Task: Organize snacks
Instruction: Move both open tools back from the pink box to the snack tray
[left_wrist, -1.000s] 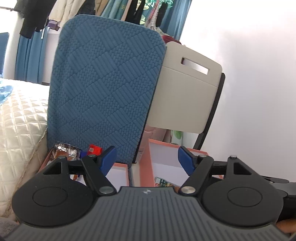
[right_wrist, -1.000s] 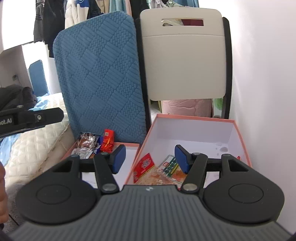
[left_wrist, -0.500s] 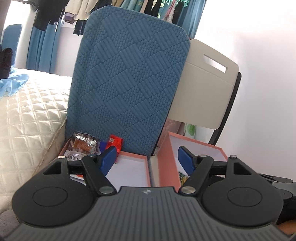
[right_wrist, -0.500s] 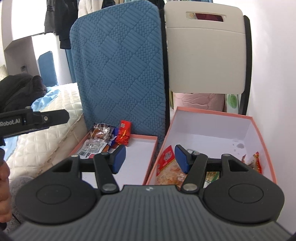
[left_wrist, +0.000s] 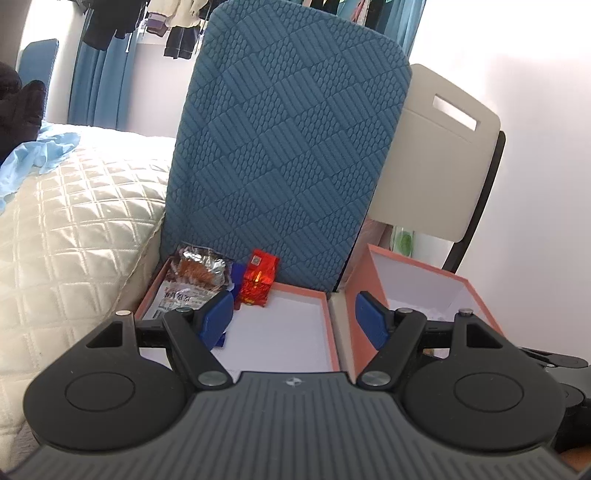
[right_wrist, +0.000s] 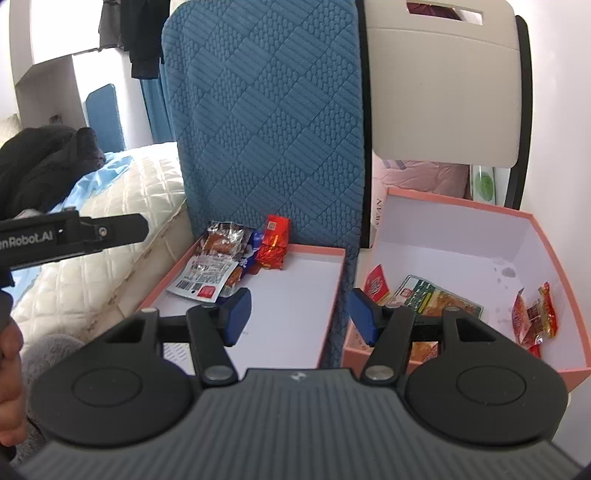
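Two pink boxes with white insides sit on chair seats. The shallow left box holds a silver snack pack, a red packet and a white barcoded packet at its far left. The deeper right box holds a red-and-white packet, a green packet and small red packets. My left gripper hangs open and empty above the left box's near part. My right gripper is open and empty over the gap between the boxes.
A blue quilted chair back rises behind the left box, a beige one behind the right. A quilted cream bed lies to the left. A white wall stands at the right. The left gripper's body shows at the left.
Both grippers have moved forward and lower toward the boxes, so the snacks and chair backs look larger. Both gripper openings are unchanged.
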